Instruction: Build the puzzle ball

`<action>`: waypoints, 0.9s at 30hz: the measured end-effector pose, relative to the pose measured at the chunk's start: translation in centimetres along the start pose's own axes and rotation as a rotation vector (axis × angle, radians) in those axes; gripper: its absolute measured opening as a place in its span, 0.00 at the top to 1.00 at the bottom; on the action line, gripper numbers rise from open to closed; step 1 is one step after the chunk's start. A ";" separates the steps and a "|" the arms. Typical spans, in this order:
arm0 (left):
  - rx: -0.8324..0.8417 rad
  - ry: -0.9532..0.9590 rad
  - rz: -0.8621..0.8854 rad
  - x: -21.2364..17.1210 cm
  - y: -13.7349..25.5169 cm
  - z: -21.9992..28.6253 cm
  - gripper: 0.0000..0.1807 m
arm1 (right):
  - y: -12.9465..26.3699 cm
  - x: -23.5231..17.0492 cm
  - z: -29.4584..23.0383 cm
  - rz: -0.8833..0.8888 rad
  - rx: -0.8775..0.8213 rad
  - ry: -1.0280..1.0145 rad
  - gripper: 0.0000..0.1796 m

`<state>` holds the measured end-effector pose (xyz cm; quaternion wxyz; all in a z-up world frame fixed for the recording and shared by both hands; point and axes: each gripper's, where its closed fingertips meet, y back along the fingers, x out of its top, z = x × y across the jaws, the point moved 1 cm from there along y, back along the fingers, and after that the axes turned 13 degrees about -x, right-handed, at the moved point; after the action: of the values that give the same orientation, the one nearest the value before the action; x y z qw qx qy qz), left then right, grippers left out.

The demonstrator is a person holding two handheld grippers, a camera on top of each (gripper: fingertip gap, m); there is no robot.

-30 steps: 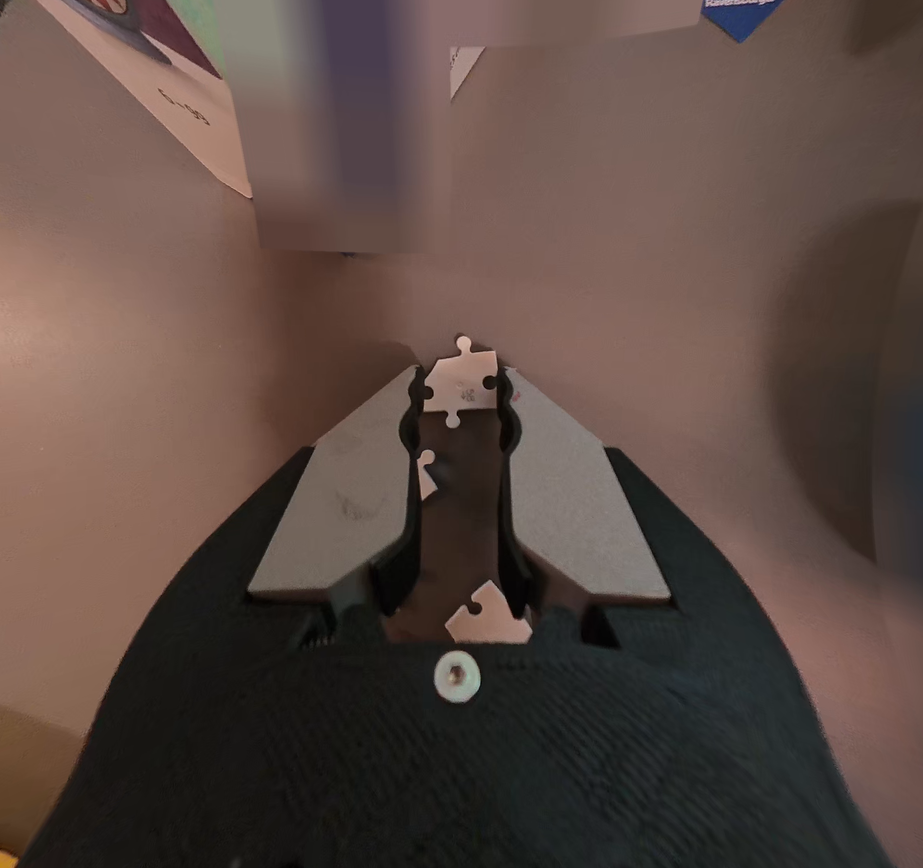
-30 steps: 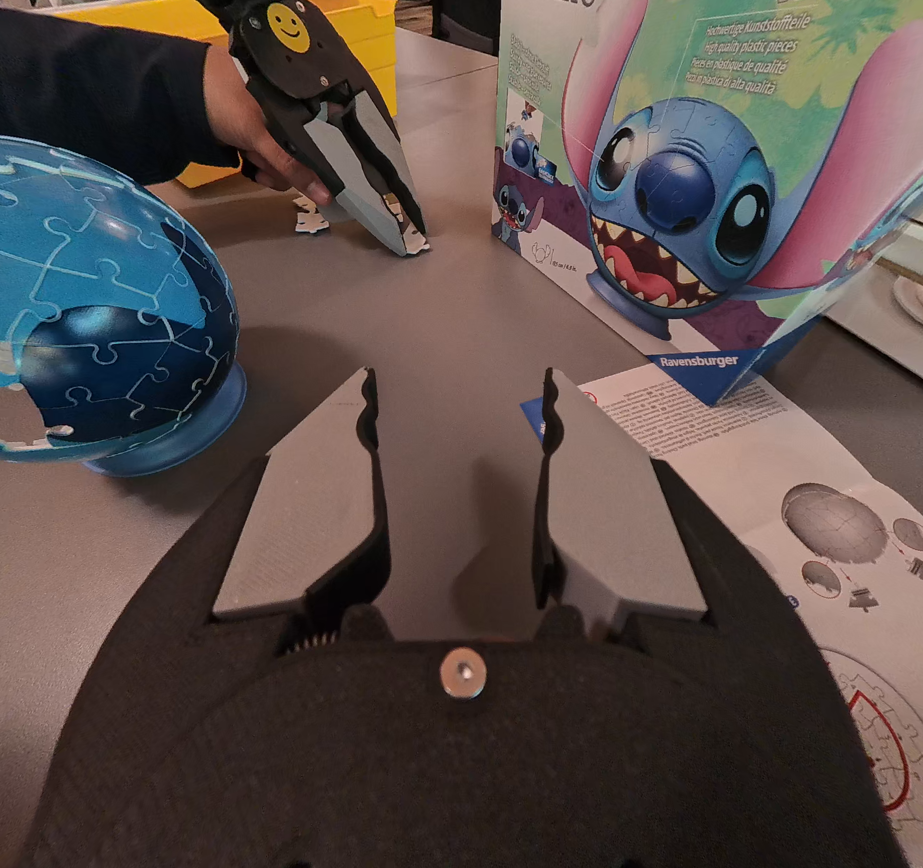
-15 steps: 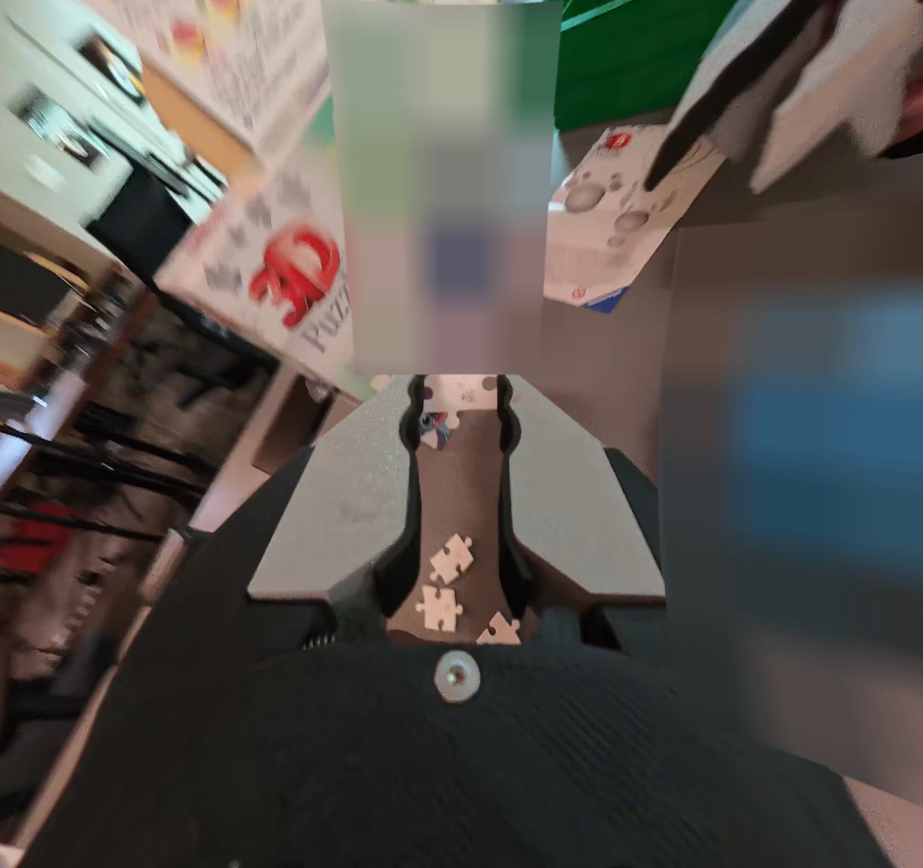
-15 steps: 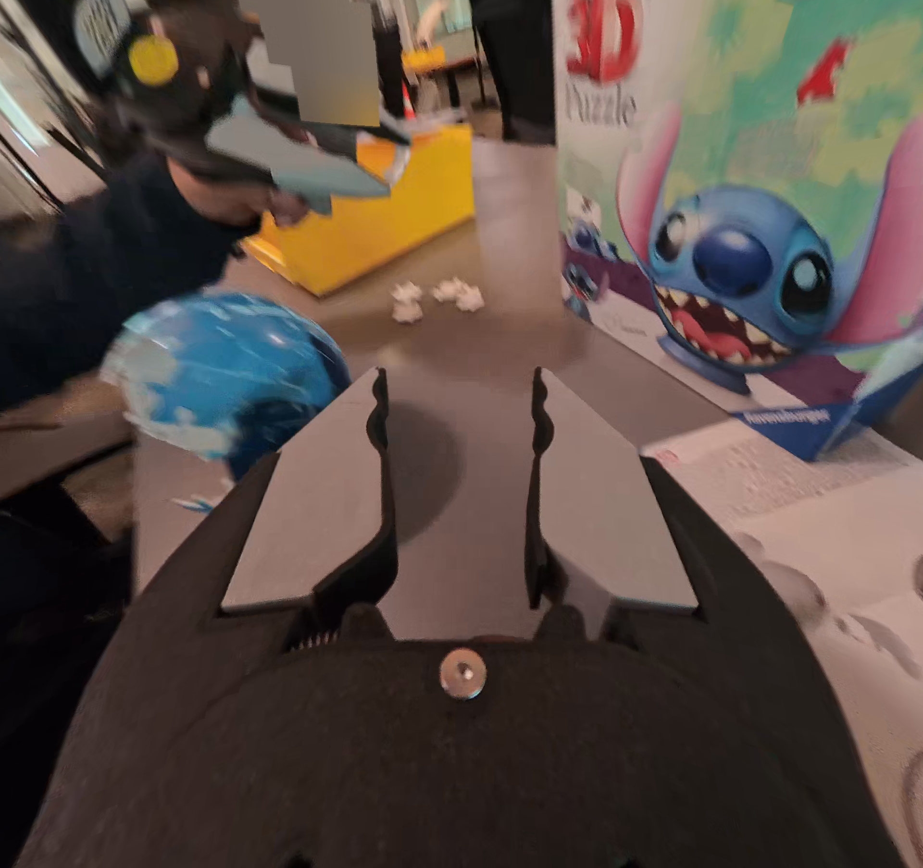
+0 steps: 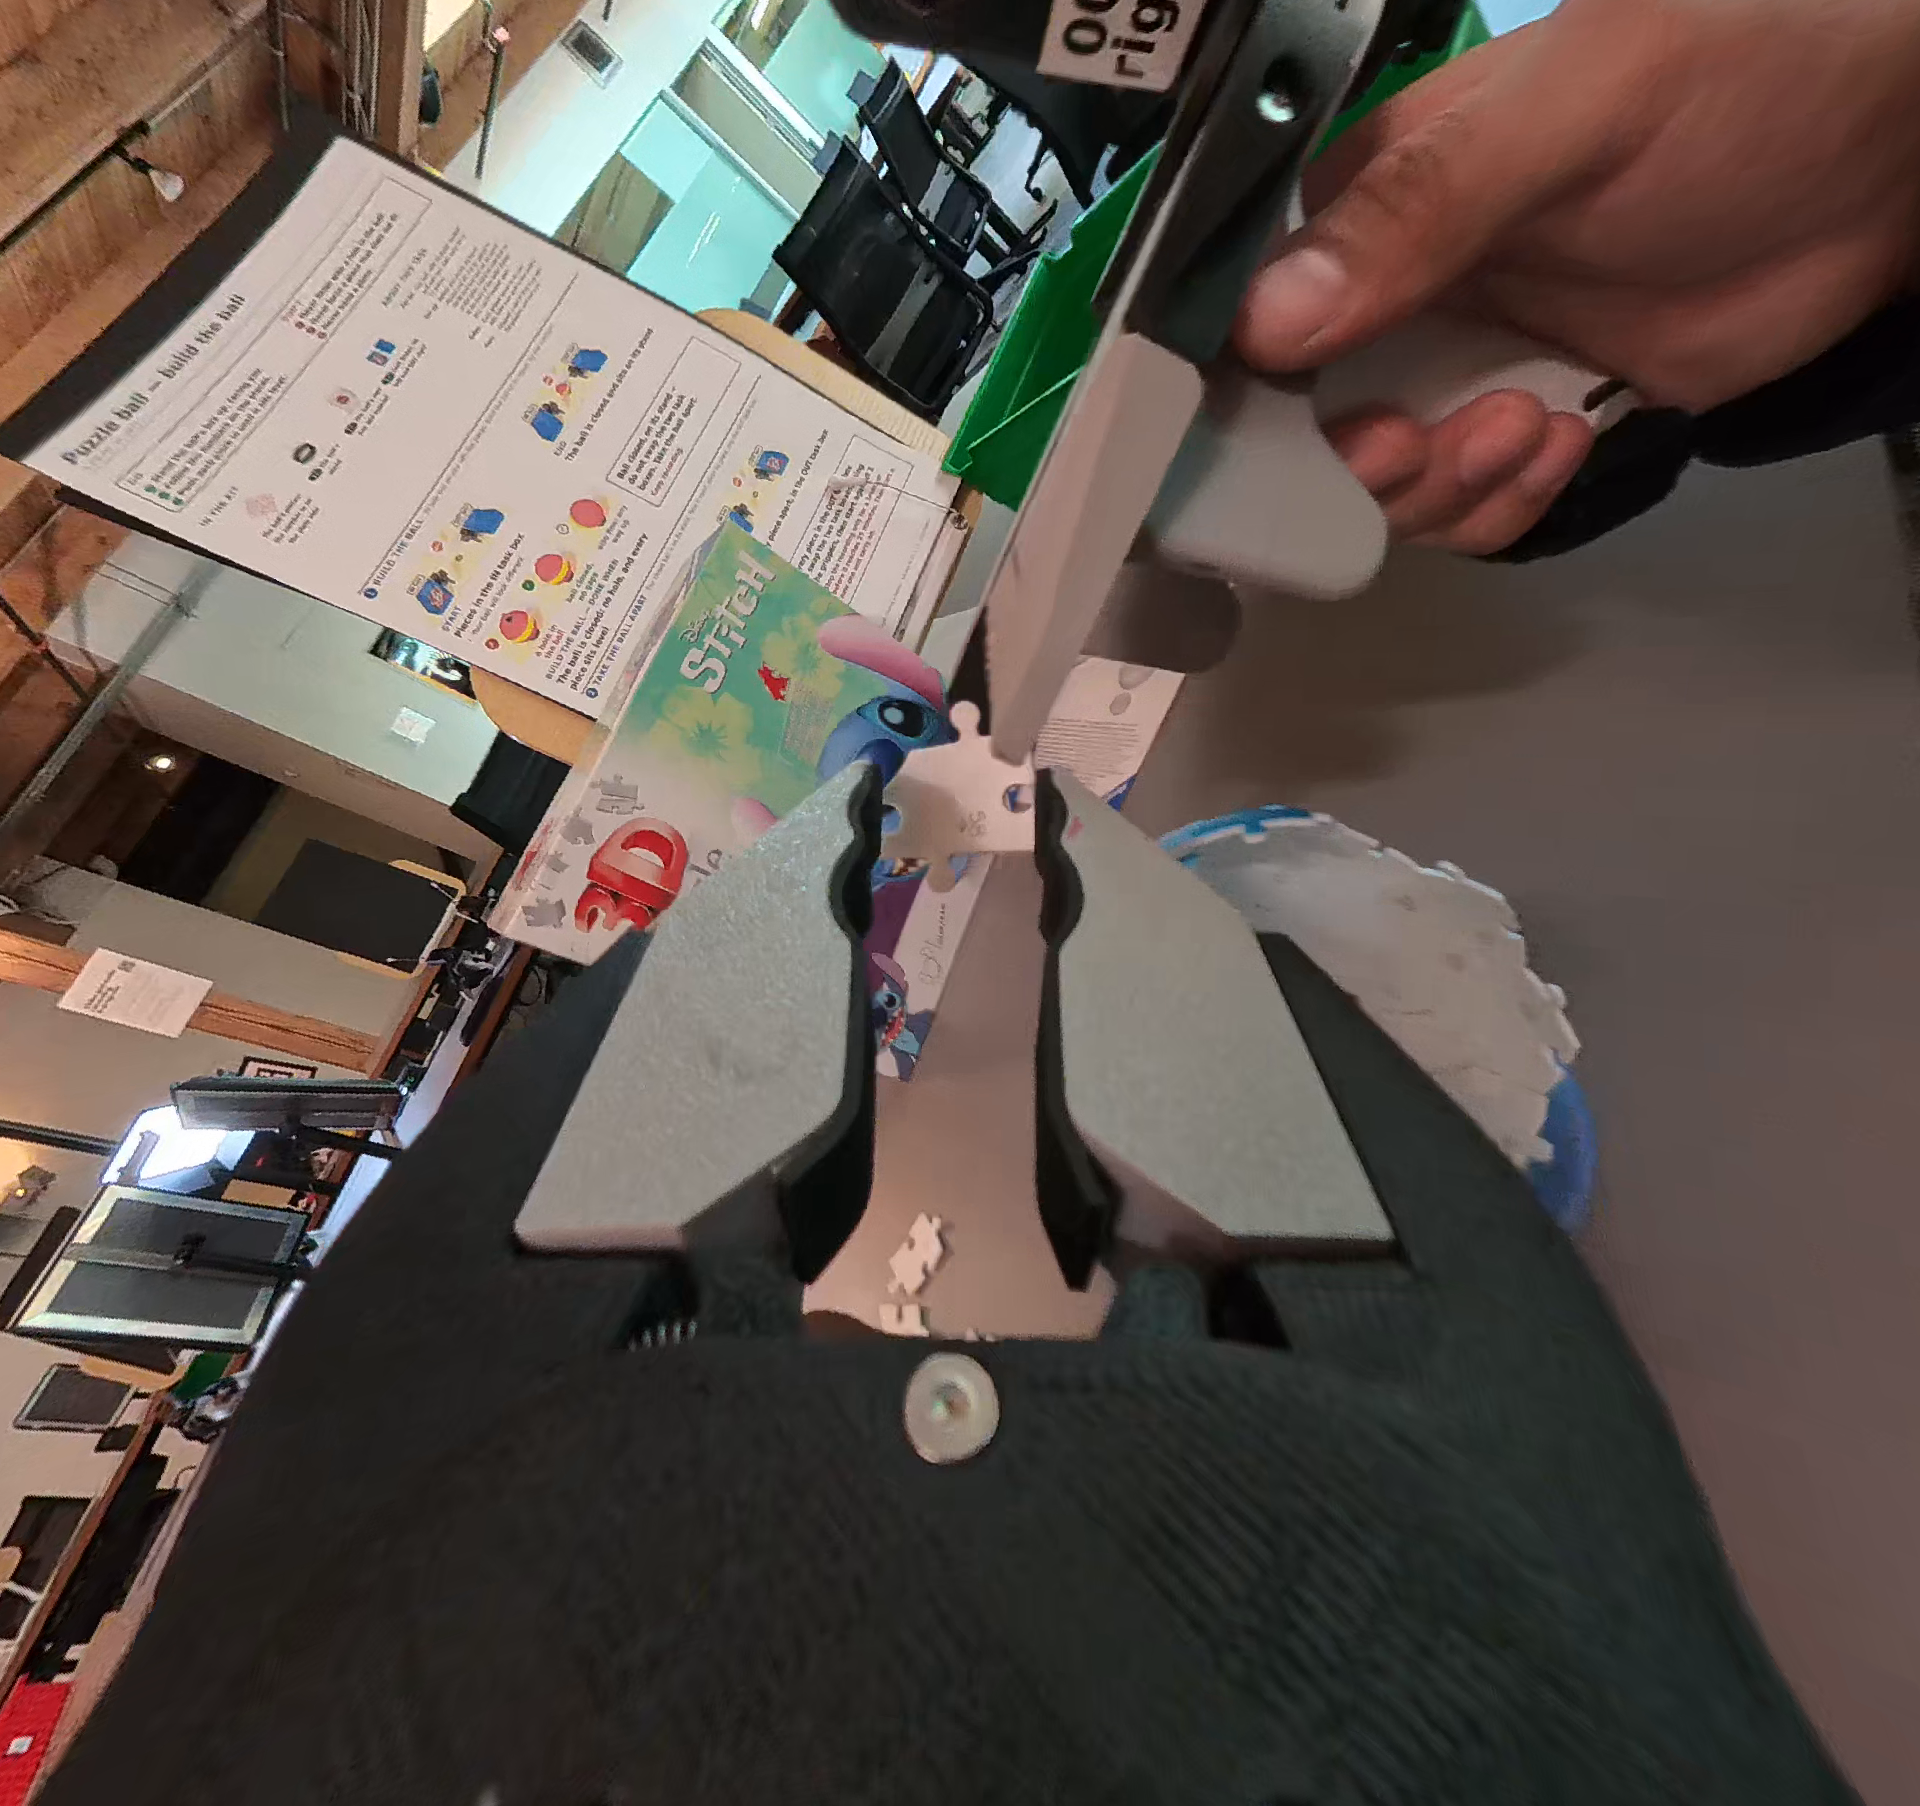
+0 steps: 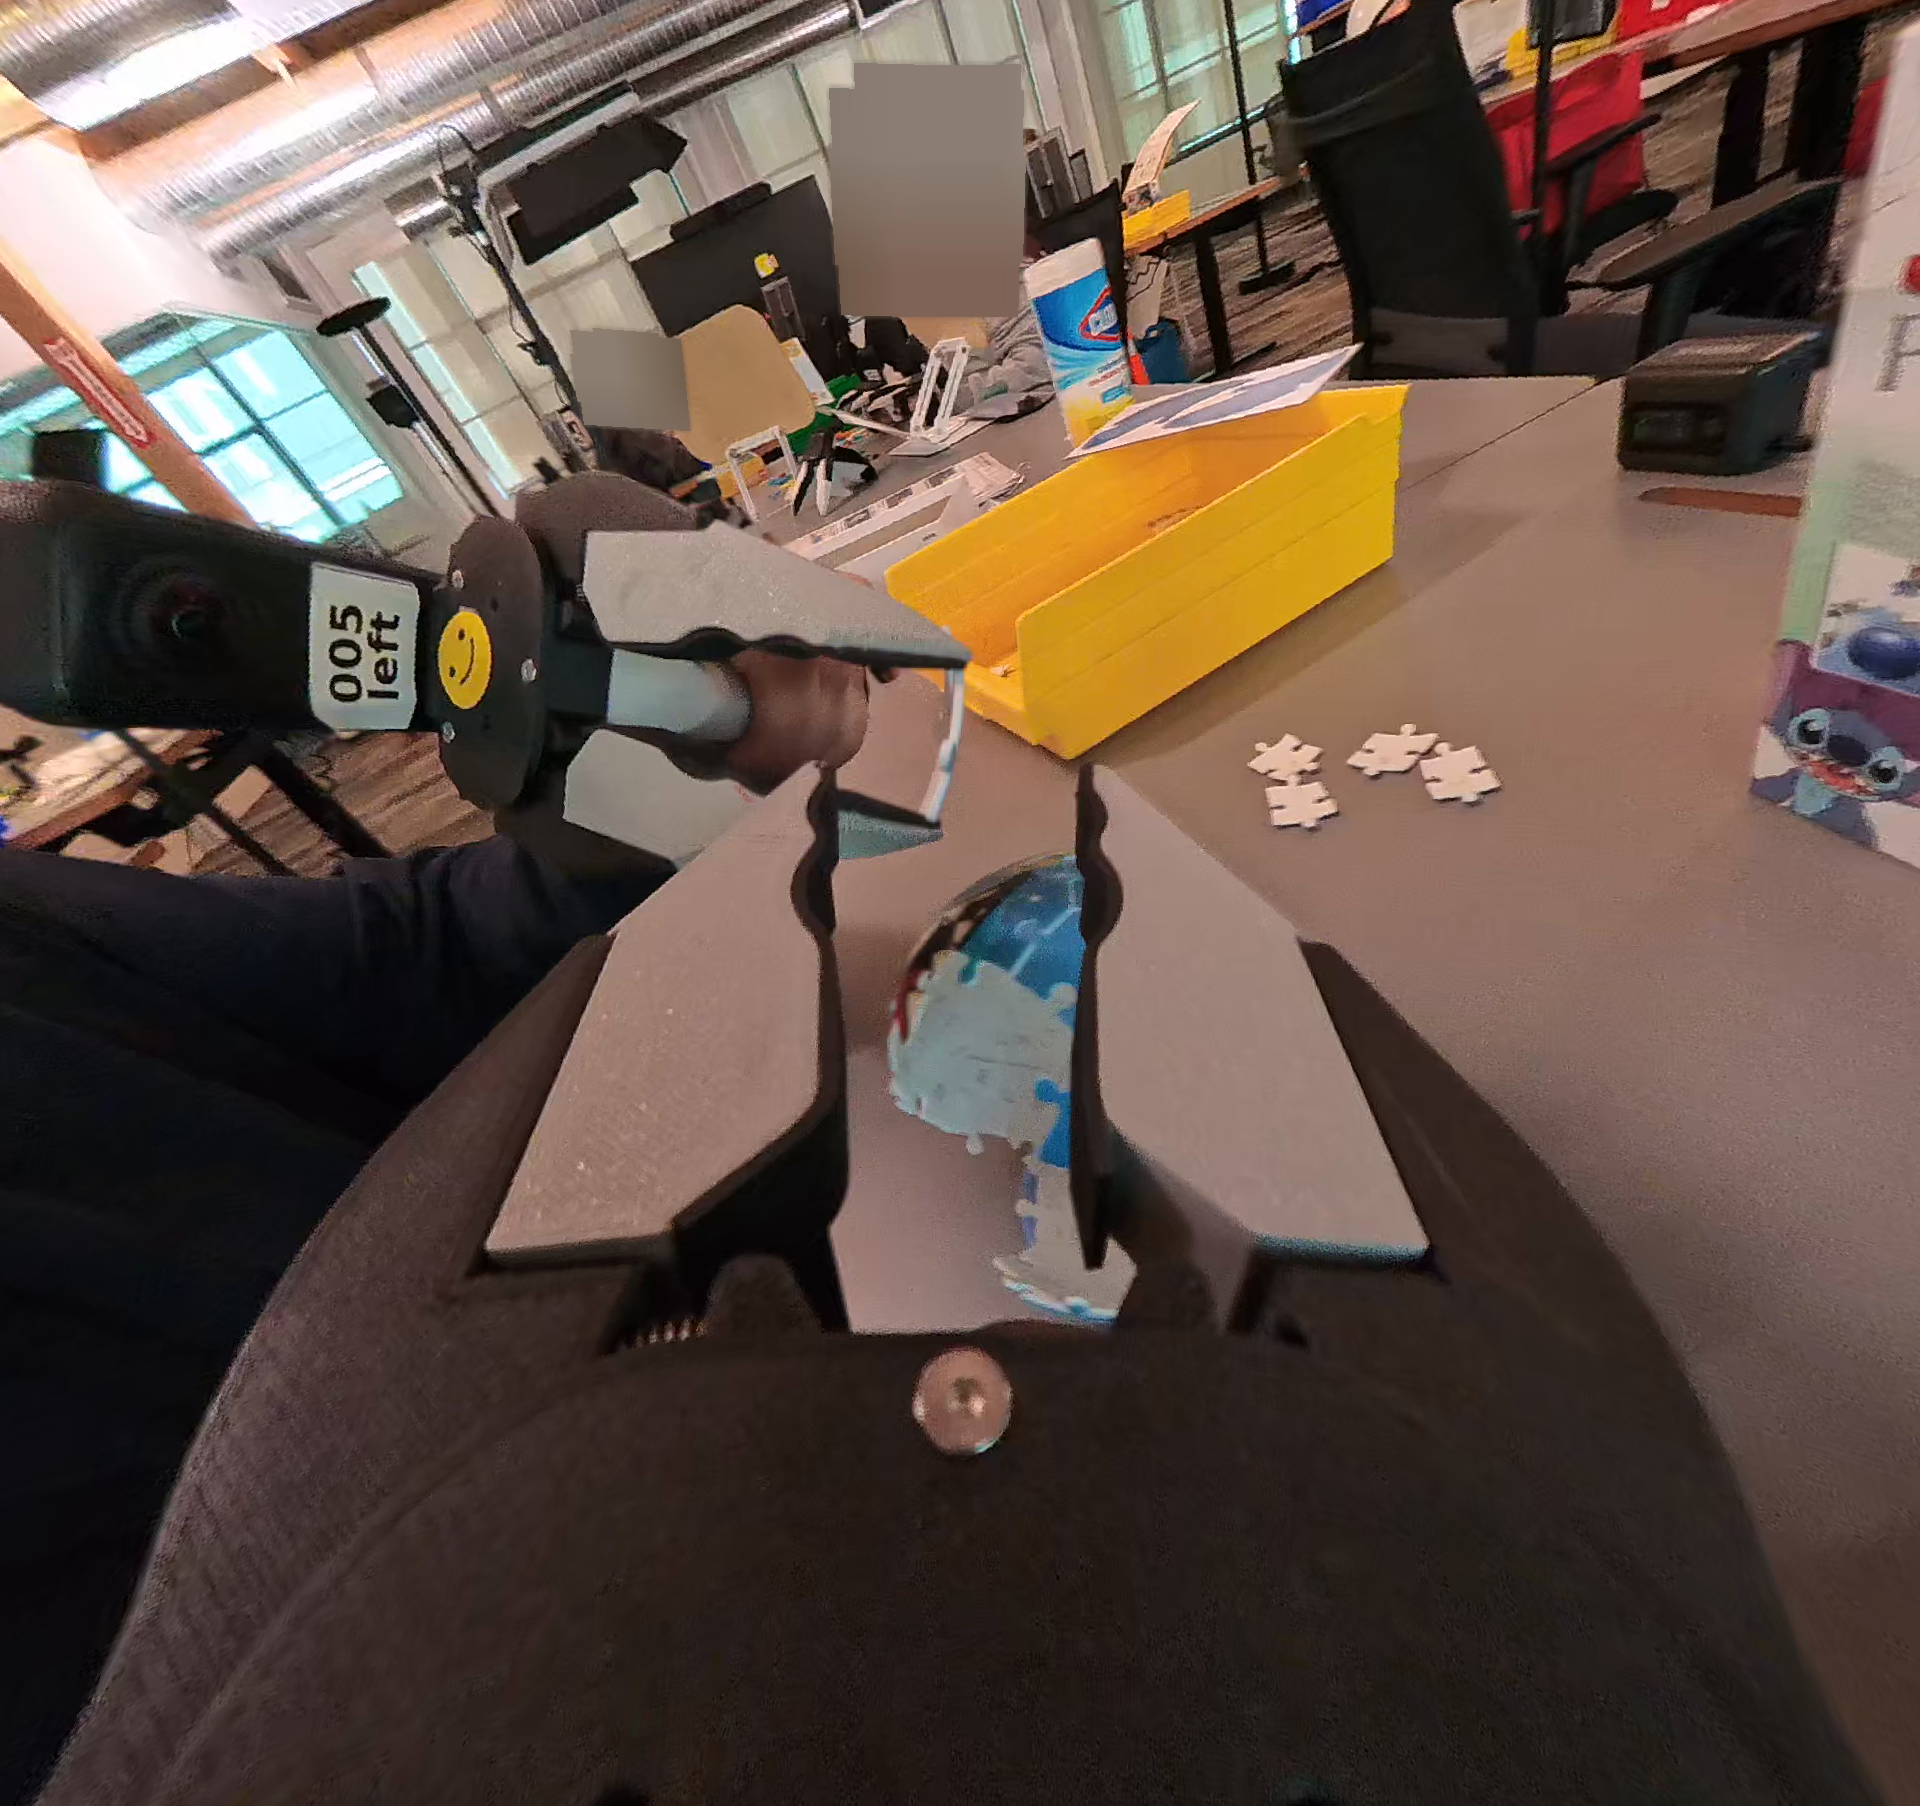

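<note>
My left gripper (image 5: 956,792) is shut on a white puzzle piece (image 5: 971,806), held by its edges at the fingertips, high above the grey table (image 5: 1662,821). In the right wrist view the left gripper (image 6: 948,674) reaches in from the left and the piece (image 6: 940,769) hangs edge-on between my right gripper's (image 6: 951,798) open fingertips. The right gripper (image 5: 1013,733) comes down from above in the left wrist view, with a tip at the piece's top edge. The partly built blue puzzle ball (image 6: 997,1018) stands on its blue base below; it also shows in the left wrist view (image 5: 1403,977).
Several loose white pieces (image 6: 1371,769) lie on the table (image 6: 1558,925) to the right. A yellow bin (image 6: 1164,551) stands behind them. The puzzle box (image 6: 1849,696) is at the far right. An instruction sheet (image 5: 416,426) and a green bin (image 5: 1039,385) stand beyond. Both grippers' tips are close together, under 4 cm apart.
My left gripper has lifted the piece off the table and turned on its side. My right gripper has risen and swung left to meet it, its jaws a little narrower.
</note>
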<state>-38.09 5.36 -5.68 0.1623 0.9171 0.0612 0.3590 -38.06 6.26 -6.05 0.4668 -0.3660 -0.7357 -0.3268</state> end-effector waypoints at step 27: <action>-0.300 0.576 0.105 -2.6 6.1 12.5 0.83 | 3.1 -7.4 -4.1 -0.056 -0.052 0.078 1.00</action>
<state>-31.54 -4.10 -13.88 0.2529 0.7455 0.0038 0.6166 -31.37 2.73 -11.06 0.4760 -0.3443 -0.7182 -0.3730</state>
